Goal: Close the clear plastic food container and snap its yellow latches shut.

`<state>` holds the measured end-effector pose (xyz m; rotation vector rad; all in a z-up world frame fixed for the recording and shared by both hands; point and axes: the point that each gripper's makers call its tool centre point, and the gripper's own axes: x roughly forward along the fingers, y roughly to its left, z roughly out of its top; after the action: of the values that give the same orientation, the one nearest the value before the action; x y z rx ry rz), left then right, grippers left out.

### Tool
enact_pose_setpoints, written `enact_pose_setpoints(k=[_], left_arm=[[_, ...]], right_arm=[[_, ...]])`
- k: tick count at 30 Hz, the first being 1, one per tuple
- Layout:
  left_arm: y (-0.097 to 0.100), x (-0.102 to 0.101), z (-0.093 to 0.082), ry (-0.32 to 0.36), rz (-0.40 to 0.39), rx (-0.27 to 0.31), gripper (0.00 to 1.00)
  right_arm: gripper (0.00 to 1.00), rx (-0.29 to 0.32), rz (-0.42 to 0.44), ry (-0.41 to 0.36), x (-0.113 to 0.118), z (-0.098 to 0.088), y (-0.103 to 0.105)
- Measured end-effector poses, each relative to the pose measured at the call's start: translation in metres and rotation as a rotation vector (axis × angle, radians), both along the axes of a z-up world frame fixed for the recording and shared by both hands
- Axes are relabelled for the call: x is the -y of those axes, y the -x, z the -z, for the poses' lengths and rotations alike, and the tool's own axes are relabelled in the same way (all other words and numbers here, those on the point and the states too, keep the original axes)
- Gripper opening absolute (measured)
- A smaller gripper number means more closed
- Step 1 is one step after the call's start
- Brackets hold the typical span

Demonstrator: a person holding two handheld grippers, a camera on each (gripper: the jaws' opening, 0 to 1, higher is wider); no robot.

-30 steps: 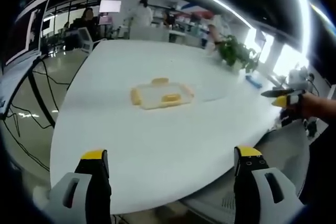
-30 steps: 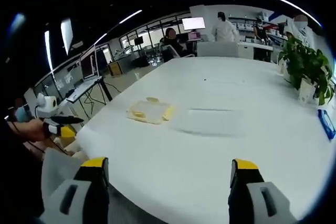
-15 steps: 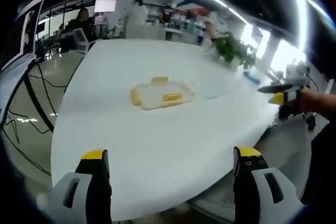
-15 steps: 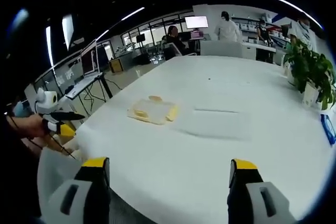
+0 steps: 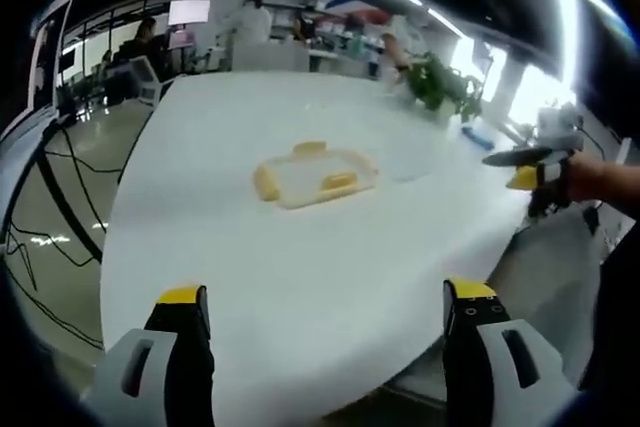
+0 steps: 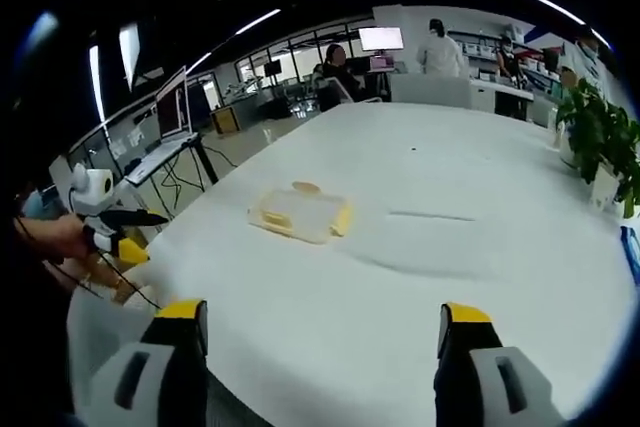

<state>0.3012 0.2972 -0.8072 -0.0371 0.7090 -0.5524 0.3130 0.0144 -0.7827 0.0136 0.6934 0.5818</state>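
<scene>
Container (image 5: 314,174) sat out on the white worktop (image 5: 300,277) well ahead of both spread, empty jaws, looked like light, slippery thin plastic, so I'd have pressed down on the yellow latches (image 5: 338,183) rather than squeezing its walls.

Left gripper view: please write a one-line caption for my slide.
Open left gripper faces a clear container with yellow latches on a white table.
</scene>
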Motion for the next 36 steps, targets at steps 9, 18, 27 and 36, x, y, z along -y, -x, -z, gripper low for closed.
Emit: enact_pose_setpoints(k=[9,18,27,36], left_arm=[[-0.006,-0.012,0.008,-0.016,0.027,-0.004,0.95],[-0.005,-0.017,0.016,-0.013,0.029,-0.013,0.94],[-0.015,-0.013,0.025,-0.04,0.084,-0.007,0.94],[-0.027,-0.008,0.029,-0.069,0.144,0.003,0.94]], right_arm=[[0.92,-0.004,-0.021,0.004,-0.023,0.005,-0.015],[0.9,-0.012,-0.045,0.009,-0.036,0.007,-0.025],[0.89,0.004,-0.143,0.074,-0.042,0.006,-0.034],[0.87,0.018,-0.263,0.15,-0.059,0.009,-0.047]])
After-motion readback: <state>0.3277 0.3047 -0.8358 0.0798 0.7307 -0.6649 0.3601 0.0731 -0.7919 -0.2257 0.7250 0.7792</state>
